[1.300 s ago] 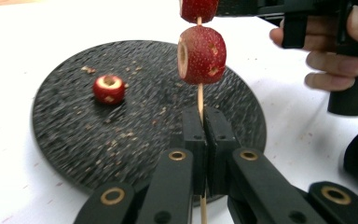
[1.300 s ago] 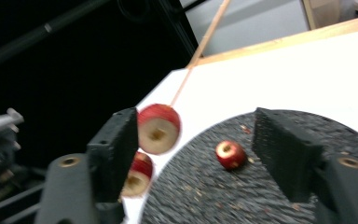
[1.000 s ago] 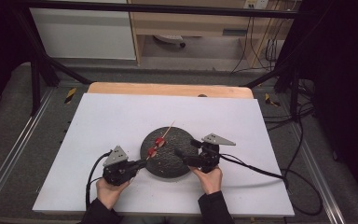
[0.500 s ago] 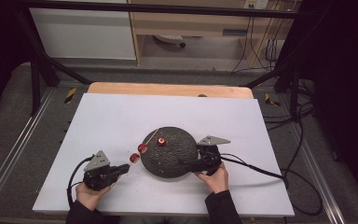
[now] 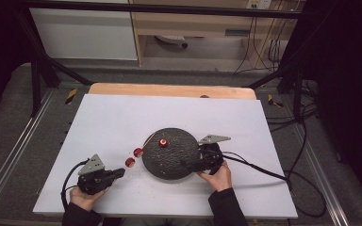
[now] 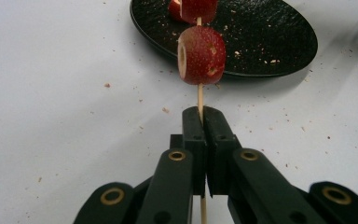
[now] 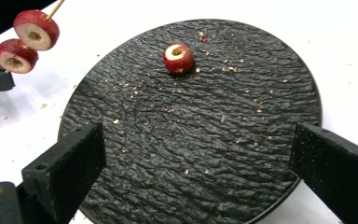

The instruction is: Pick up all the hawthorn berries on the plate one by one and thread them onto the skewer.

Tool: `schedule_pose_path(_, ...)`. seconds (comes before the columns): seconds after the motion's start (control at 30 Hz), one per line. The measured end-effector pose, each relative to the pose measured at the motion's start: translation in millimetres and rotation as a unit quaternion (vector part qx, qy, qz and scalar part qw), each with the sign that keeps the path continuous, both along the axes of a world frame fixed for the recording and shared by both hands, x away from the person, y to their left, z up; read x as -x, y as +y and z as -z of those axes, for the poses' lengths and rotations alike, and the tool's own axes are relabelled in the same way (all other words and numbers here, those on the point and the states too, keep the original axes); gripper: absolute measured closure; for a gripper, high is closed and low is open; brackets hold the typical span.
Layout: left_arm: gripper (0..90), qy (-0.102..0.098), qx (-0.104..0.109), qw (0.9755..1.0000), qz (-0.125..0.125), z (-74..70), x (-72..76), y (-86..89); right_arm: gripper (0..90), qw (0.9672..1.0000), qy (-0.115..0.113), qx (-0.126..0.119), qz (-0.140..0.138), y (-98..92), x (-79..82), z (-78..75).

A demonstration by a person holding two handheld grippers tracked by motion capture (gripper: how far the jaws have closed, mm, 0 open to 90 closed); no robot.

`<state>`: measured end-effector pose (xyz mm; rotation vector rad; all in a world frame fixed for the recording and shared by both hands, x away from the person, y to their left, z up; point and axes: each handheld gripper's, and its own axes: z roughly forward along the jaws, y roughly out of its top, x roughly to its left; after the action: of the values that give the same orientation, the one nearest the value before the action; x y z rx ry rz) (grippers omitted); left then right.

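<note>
- Pulled back toward the counter's [image 5: 245,117] near left corner since a second ago, the left gripper [image 5: 119,173] now holds a wooden skewer [image 5: 143,143] clear of the black plate [image 5: 169,162], two fruit pieces [image 5: 134,157] strung on it; one loose piece [image 5: 163,142] has come off and stays on the plate, with the right gripper [image 5: 188,164] at the plate's right edge.
- Left gripper view: the left gripper [image 6: 204,122] is clenched tight on the skewer [image 6: 200,95], apparently so the nearest fruit piece [image 6: 202,55] cannot slip.
- Right gripper view: the right gripper [image 7: 196,163], released, has just been opening over the plate [image 7: 214,154], nothing between its jaws; the loose piece [image 7: 178,59] lies beyond, seemingly stripped off.
</note>
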<state>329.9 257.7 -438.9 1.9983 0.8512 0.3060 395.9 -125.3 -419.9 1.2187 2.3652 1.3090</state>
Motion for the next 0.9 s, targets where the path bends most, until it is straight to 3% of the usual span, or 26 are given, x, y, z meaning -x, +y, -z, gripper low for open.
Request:
schedule_pose_path(0.37,87.9,-0.001,0.001,1.0,-0.001,-0.3,0.4,0.0,4.6,0.9994,0.003,0.033,-0.012,16.9,-16.2,-17.2)
schedule_pose_path(0.9,87.9,-0.002,-0.002,1.0,-0.009,-0.2,-0.8,1.0,5.9,0.9956,0.025,0.088,-0.024,49.6,-51.0,-25.6)
